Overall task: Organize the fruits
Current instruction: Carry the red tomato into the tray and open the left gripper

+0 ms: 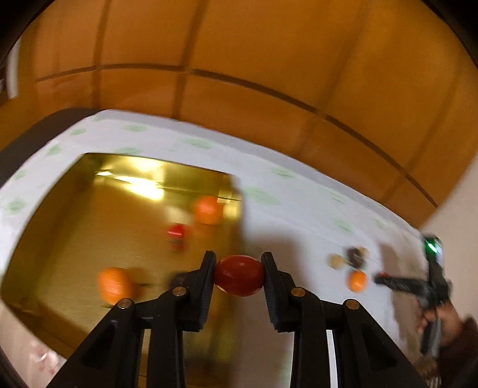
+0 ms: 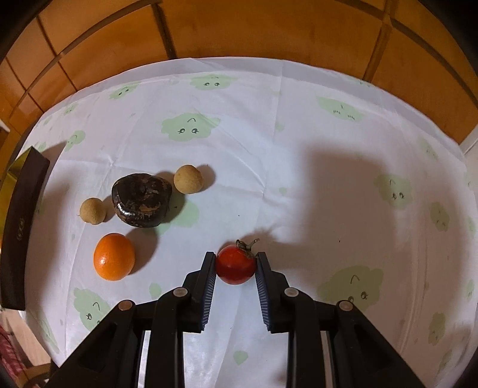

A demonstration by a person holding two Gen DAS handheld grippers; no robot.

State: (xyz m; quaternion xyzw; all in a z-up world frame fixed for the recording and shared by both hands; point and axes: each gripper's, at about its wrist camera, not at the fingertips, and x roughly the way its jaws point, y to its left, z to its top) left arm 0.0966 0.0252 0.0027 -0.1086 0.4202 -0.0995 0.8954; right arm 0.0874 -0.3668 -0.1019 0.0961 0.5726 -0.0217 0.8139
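My left gripper [image 1: 239, 261] is shut on a smooth red tomato [image 1: 239, 279], held above the right edge of a gold box [image 1: 74, 209]. Inside the box lie two oranges [image 1: 115, 285] and a small red fruit [image 1: 176, 231], all blurred. My right gripper [image 2: 236, 256] is shut on a red tomato with a dried stem [image 2: 236, 265], low over the tablecloth. Left of it on the cloth lie an orange [image 2: 114, 256], a dark brown fruit [image 2: 142, 200] and two small tan round fruits [image 2: 188, 179]. The right gripper [image 1: 381, 277] also shows at the right of the left wrist view.
A white tablecloth with green cloud figures [image 2: 269, 149] covers the table, and orange floor tiles [image 2: 269, 27] lie beyond its far edge. The box's dark side wall [image 2: 21, 226] stands at the left edge of the right wrist view. A hand [image 1: 445, 316] holds the right gripper's handle.
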